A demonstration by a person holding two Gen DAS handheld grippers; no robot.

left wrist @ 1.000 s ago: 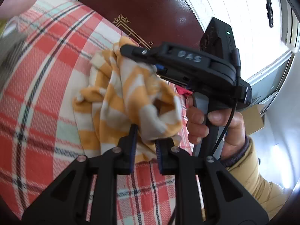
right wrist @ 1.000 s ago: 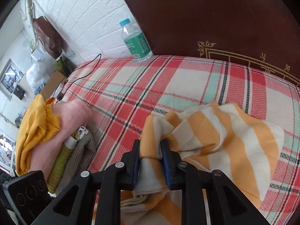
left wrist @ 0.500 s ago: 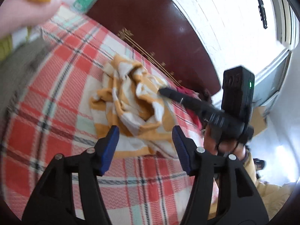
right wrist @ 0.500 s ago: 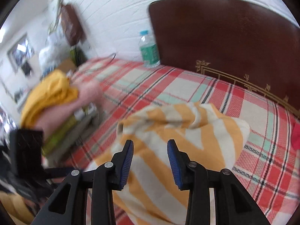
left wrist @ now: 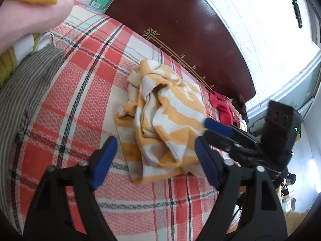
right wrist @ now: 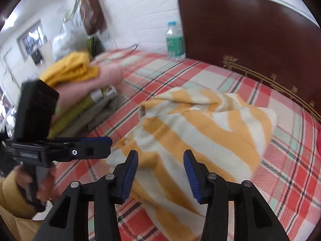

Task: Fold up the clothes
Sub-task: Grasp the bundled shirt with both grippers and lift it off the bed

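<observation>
An orange-and-white striped garment [left wrist: 166, 116] lies crumpled in a heap on the red plaid bedspread [left wrist: 84, 92]. My left gripper [left wrist: 155, 158] hovers just in front of it. Its jaws are opening wide and the blue pads [left wrist: 104, 160] touch no cloth. In the right wrist view the same garment [right wrist: 200, 130] spreads under my right gripper [right wrist: 160, 166]. Those jaws are opening too, with cloth below the gap but not pinched. The right gripper [left wrist: 208, 132] shows at the heap's right edge in the left view. The left gripper [right wrist: 108, 146] shows at the left in the right view.
A dark wooden headboard [left wrist: 180, 26] stands behind the bed, with a green-labelled water bottle [right wrist: 174, 42] beside it. A stack of clothes [right wrist: 80, 92] with yellow and pink pieces on top lies at the left. A red cloth [left wrist: 222, 106] sits by the bed's far corner.
Both grippers were shut on the striped garment a second ago. Both have let go and opened, and the garment has dropped into a heap. The right gripper has drawn back from it.
</observation>
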